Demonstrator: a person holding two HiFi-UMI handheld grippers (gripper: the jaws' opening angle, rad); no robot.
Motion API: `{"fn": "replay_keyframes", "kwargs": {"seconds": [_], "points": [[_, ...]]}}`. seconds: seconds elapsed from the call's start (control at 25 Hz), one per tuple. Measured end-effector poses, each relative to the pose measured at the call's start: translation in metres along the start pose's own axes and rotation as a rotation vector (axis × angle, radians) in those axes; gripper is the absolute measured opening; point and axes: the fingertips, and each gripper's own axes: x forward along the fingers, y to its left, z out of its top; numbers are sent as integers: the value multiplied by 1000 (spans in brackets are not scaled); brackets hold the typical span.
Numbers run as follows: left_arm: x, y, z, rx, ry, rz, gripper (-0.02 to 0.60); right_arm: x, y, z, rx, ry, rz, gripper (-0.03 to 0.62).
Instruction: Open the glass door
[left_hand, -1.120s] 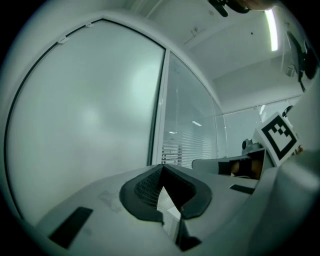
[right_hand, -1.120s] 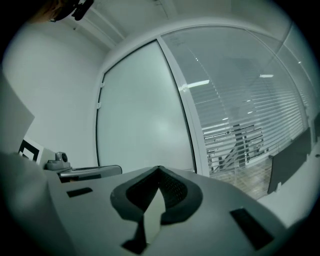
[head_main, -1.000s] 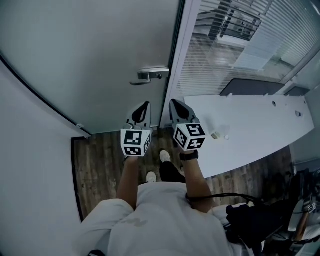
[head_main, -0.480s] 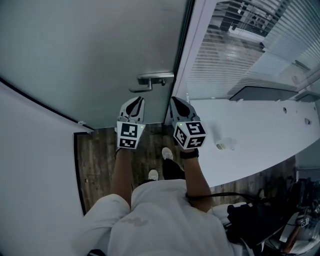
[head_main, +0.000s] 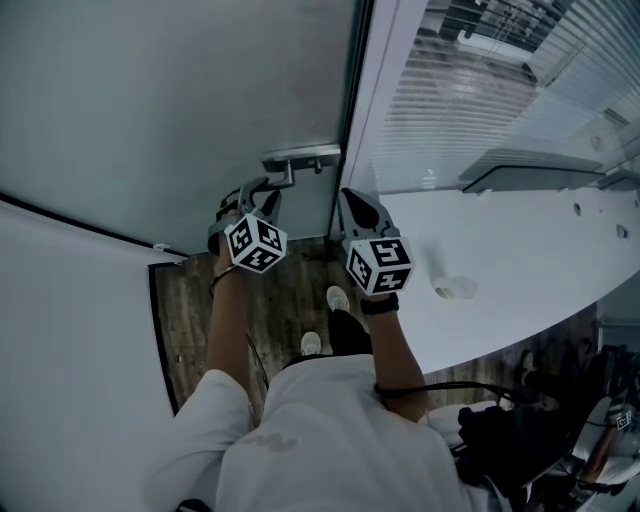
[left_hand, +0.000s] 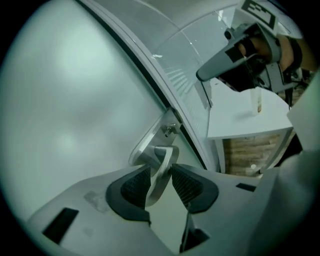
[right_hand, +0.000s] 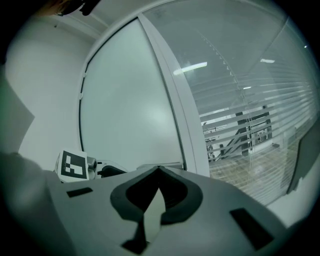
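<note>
Now left hand-held gripper (left_hand: 161, 176) just parted around one door handle (left_hand: 163, 165); right hand-held gripper (right_hand: 159, 176) closed.

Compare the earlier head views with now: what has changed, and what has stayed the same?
The left gripper has rolled and moved in to the door handle. Its jaws have just been opening and now straddle the handle without visibly clamping it. The right gripper stays shut and empty, and the glass door remains closed.

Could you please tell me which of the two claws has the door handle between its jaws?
The left claw: its jaws have just been opening and straddle the metal door handle. The right claw is shut and empty.
</note>
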Motion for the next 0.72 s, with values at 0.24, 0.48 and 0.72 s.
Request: {"fn": "replay_keyframes", "kwargs": {"seconds": [0.24, 0.48, 0.72], "points": [[10, 0, 0, 72, 21, -24, 109, 4, -21, -1, 13, 11, -34, -5], [14, -3, -2, 151, 44, 3, 109, 4, -25, -13, 20, 26, -43, -5], [19, -5, -7, 170, 145, 81, 106, 5, -21, -22, 40, 25, -34, -5]]}}
